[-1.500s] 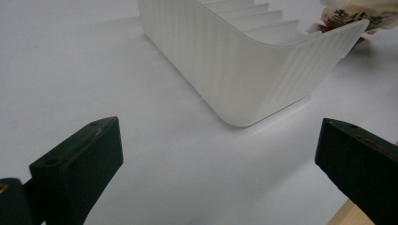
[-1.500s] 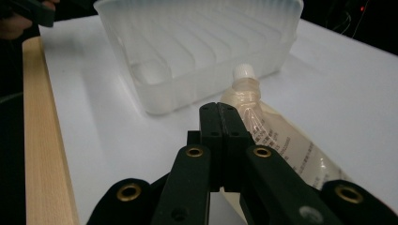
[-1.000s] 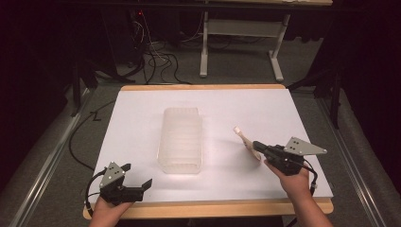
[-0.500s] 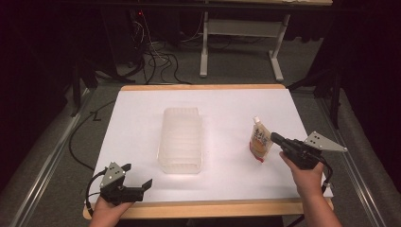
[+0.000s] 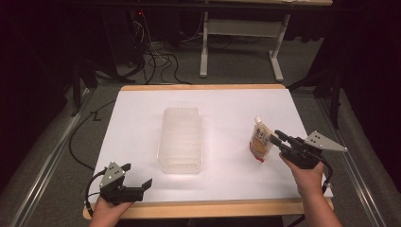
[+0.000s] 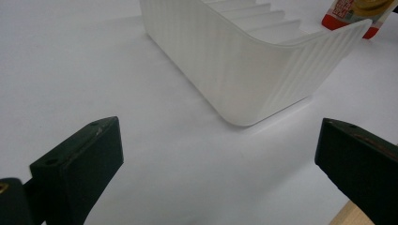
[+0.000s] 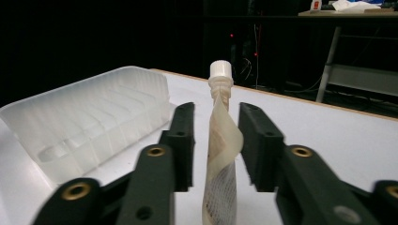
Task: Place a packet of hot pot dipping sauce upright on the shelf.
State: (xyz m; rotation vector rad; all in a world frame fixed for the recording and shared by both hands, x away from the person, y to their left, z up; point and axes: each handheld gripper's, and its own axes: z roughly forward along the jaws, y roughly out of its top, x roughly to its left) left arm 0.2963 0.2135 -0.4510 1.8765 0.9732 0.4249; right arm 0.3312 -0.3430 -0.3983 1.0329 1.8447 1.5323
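The spouted pouch (image 7: 220, 154) stands upright right of the ribbed plastic bin (image 5: 181, 140), between the right gripper (image 7: 217, 140)'s just-opened jaws, unpinched. Withdraw straight back, avoiding tipping it. The left gripper (image 5: 130, 182) rests spread, empty.

White-topped table (image 5: 142, 123) (wood-edged) bears 1 ribbed tray (image 5: 181, 140), 1 pouch (image 5: 261, 142).

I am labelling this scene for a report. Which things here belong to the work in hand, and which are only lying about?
Belong to the work:
- orange-and-white soft spouted pouch with white cap, standing between the right gripper fingers, which have just been opening
- translucent white ribbed plastic bin

Only around:
- left gripper, open, idle
- black cables on the floor
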